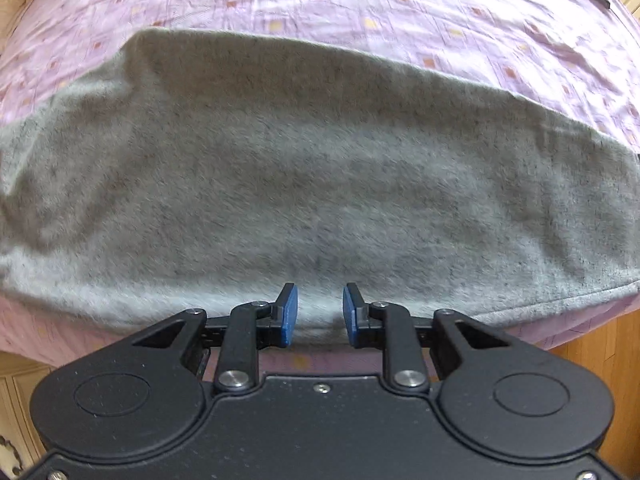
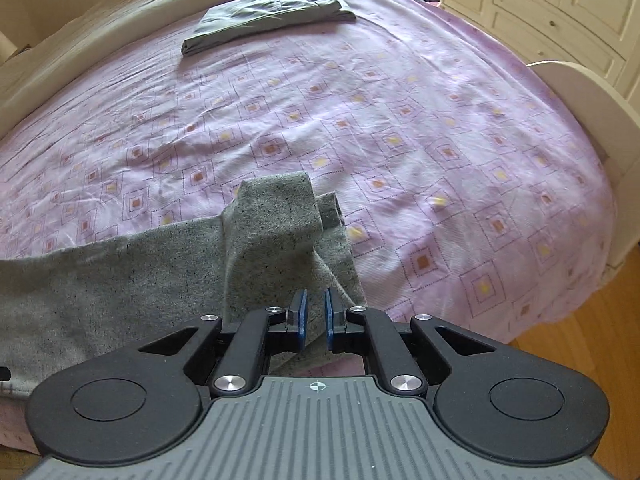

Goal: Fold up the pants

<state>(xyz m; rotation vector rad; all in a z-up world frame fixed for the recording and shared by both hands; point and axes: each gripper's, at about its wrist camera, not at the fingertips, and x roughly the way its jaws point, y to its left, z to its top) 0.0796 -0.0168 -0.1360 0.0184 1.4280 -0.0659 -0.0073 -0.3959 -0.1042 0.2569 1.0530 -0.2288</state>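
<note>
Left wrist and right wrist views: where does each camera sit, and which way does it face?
Left wrist: on the left claw, looking straight down at the grey pants; blue pads apart, nothing between them.
Right wrist: on the right claw, angled down across the bed; pants' raised fold before it.
Shared: grey pants, purple sheet.

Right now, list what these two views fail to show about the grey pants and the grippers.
- Left wrist view: the grey pants are motion-blurred and run off both side edges; their ends are unseen.
- Right wrist view: the right gripper hides the cloth under its body; contact with its pads is unclear.
- The left gripper is absent from the right wrist view.
</note>
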